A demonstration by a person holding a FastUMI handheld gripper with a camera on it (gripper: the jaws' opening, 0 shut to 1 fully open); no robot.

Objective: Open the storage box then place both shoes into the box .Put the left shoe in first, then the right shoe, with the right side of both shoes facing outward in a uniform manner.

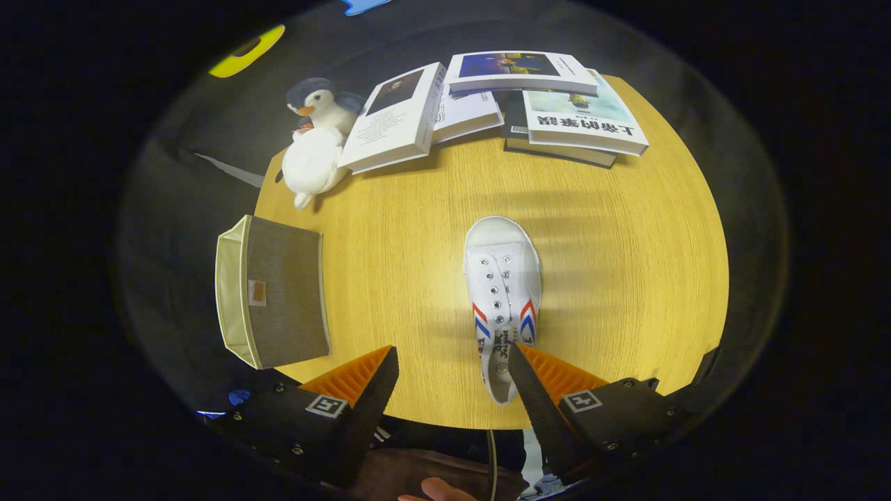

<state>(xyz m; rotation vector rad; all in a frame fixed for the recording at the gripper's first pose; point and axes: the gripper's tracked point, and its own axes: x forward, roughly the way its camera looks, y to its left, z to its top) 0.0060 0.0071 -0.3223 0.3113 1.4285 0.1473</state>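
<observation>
1. My gripper (452,365) hangs above the near edge of the round wood-grain tabletop (626,278); my fingers (362,390) are spread wide and hold nothing.
2. A white canvas low-top shoe with red and blue side stripes (502,285) lies on the tabletop just ahead of my fingers, toe pointing away from me. Its heel end and tongue reach in beside the inner edge of the right finger; whether they touch I cannot tell.
3. A grey fabric storage box with a cream lining (275,299) sits at the left edge of the tabletop, beyond my left finger and well apart from the shoe. Its open mouth faces left, away from the shoe.
4. A plush penguin with a white belly and dark head (317,139) lies at the far left edge, touching a stack of books.
5. Several paperback books with pale covers (501,104) are stacked and fanned along the far edge.
</observation>
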